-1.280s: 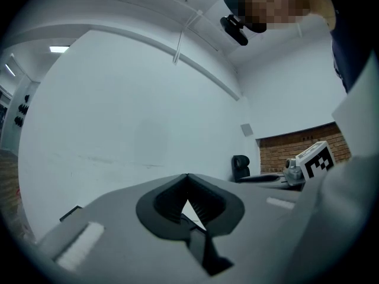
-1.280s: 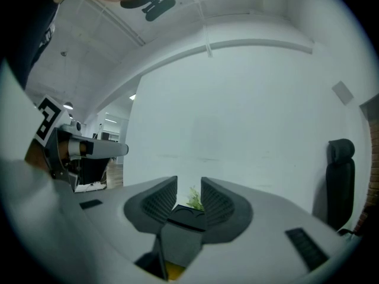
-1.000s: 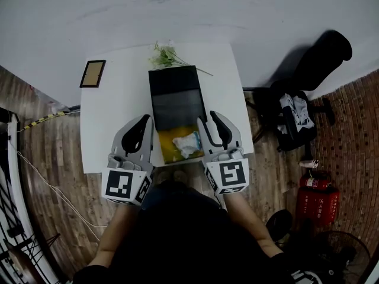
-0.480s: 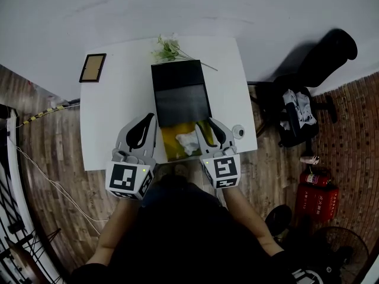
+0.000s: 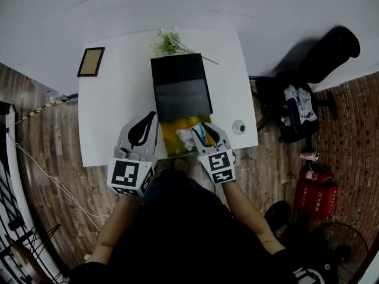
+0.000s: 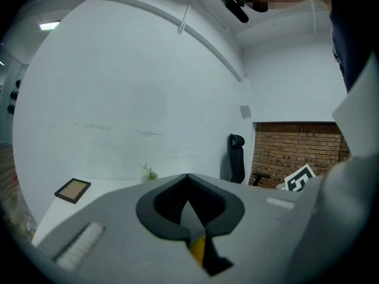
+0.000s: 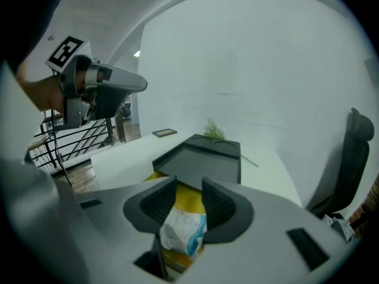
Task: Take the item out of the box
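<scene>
White table [image 5: 112,99], crumpled packet [image 7: 180,232] between opening jaws of right tool [image 7: 188,189]

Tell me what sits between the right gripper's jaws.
In the right gripper view, a crumpled white packet lies between the right gripper's opening jaws, above the box's yellow lining; the pads don't visibly clamp it.

right gripper [image 5: 203,134] now over the box [image 5: 180,76] (fingers [image 7: 222,209] opening, white packet [image 7: 180,232] between them)
</scene>
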Demonstrator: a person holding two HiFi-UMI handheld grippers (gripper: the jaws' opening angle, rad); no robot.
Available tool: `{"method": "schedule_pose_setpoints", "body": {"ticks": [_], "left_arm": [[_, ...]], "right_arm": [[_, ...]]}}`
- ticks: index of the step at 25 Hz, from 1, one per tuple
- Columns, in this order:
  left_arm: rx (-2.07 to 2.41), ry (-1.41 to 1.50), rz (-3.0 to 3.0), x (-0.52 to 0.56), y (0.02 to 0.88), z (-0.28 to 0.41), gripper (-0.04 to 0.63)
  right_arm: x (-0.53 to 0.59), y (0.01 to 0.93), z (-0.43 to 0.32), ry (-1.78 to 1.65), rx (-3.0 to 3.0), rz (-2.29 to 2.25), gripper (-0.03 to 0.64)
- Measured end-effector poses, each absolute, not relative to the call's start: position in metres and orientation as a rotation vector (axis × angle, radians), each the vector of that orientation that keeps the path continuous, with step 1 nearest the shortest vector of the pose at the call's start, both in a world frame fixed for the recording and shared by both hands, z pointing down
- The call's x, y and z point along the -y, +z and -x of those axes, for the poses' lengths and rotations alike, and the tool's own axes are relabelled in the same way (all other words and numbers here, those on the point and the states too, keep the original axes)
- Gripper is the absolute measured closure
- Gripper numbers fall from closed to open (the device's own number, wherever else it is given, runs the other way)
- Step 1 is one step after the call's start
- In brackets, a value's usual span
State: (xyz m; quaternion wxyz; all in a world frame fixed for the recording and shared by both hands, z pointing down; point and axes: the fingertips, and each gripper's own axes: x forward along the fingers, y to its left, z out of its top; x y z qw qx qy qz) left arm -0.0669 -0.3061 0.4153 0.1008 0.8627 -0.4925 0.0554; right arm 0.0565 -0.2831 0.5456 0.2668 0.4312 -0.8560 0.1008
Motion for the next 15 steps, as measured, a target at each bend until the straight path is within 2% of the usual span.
{"method": "schedule_pose_setpoints", "body": {"ticks": [15], "left_arm": [[1.455,0.186,-2.539,0.300,0.423,0.069,0.583]], "right_arm": [[0.252,0.606,-0.046,0.313,2.120,-0.715,0.471]]}}
